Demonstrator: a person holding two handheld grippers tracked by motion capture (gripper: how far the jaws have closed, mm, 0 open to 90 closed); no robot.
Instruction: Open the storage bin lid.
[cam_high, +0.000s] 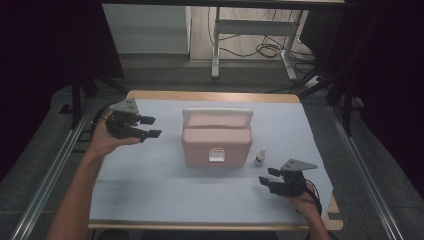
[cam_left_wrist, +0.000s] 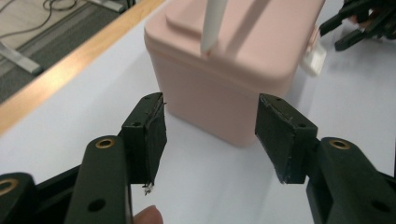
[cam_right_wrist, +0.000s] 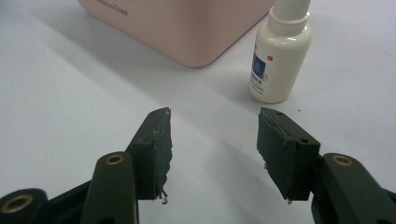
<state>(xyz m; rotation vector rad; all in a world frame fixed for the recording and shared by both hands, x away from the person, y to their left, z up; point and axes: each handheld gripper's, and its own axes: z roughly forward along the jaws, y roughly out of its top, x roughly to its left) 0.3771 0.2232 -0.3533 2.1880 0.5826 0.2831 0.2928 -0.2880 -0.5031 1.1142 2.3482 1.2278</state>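
A pink lidded box (cam_high: 216, 140) with a white handle and a white front latch (cam_high: 217, 155) stands mid-table on the pale sheet. A small white bottle (cam_high: 260, 156) stands upright just right of it. My left gripper (cam_high: 150, 127) is raised above the table to the left of the box, open and empty, its jaws pointing toward the box (cam_left_wrist: 233, 60). My right gripper (cam_high: 267, 175) rests low near the front right, open and empty, jaws aimed at the bottle (cam_right_wrist: 279, 56) and the box corner (cam_right_wrist: 187, 28). The other gripper (cam_left_wrist: 359, 21) appears beyond the box in the left gripper view.
The pale sheet (cam_high: 165, 190) covers a wooden table (cam_high: 210, 95) whose edges show at the back and front. Metal rails (cam_high: 55, 165) run along both sides. Beyond the table stand desk legs and cables on the floor (cam_high: 265, 50).
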